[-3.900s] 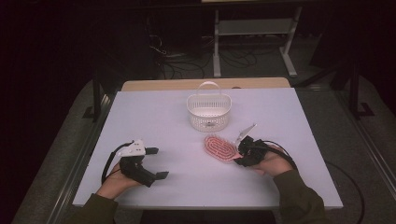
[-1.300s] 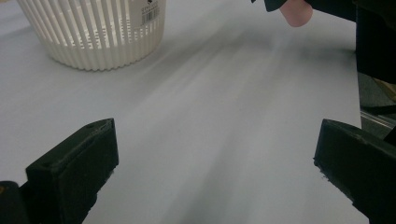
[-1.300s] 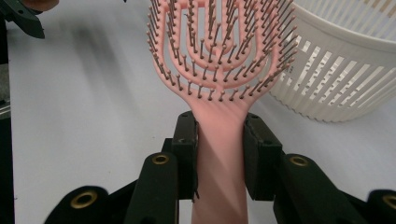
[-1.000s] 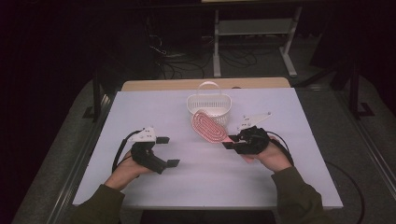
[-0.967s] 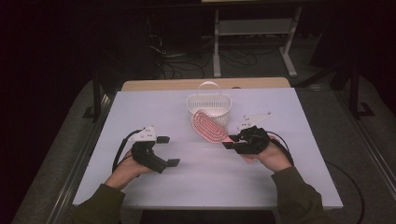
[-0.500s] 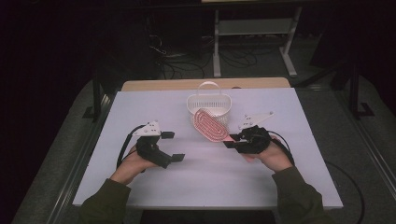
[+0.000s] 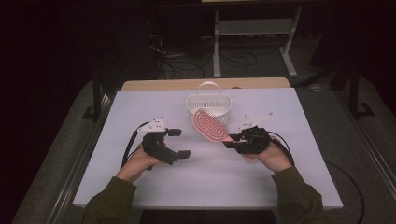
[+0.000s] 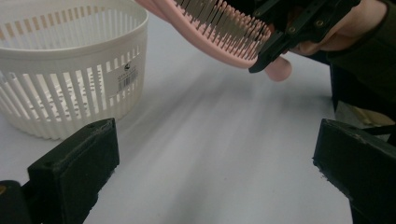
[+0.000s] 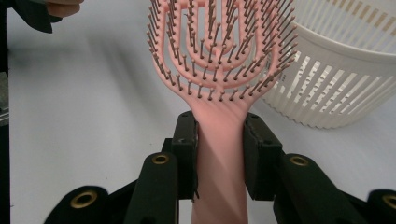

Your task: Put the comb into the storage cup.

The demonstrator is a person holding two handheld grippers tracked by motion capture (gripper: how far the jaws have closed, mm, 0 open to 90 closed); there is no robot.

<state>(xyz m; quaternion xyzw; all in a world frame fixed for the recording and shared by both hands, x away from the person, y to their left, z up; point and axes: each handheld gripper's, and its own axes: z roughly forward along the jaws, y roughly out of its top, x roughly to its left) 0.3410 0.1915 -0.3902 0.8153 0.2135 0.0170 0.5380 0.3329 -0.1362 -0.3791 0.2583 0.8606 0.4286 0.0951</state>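
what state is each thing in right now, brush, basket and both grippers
pink hairbrush: lifted off the table, clamped by its handle, head beside the basket
white basket: upright on the table, nothing seen inside
right gripper: shut on the brush handle
left gripper: open, nothing between its jaws

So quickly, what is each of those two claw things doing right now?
Left gripper: jaws open, holding nothing.
Right gripper: jaws closed on the pink hairbrush handle.
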